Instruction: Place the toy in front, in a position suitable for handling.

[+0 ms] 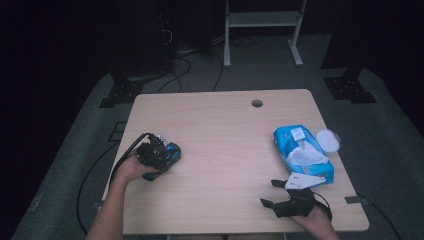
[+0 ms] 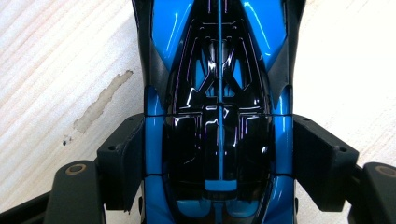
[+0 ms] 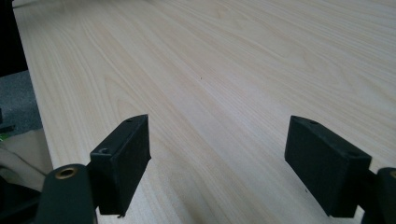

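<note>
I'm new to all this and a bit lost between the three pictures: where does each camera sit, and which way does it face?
High view: above the person's side, looking forward and down on the table; both forearms show, with left gripper and right gripper.
Left gripper view: rides the left gripper, looking down along its jaws, closed on the blue toy car.
Right gripper view: rides the right gripper, looking low across bare tabletop; jaws open.
Shared: the high view and the left gripper view both show the car.

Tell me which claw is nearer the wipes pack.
Right. The right claw sits just below the wipes pack, apart from it; the left claw is across the table, closed on the toy car.
</note>
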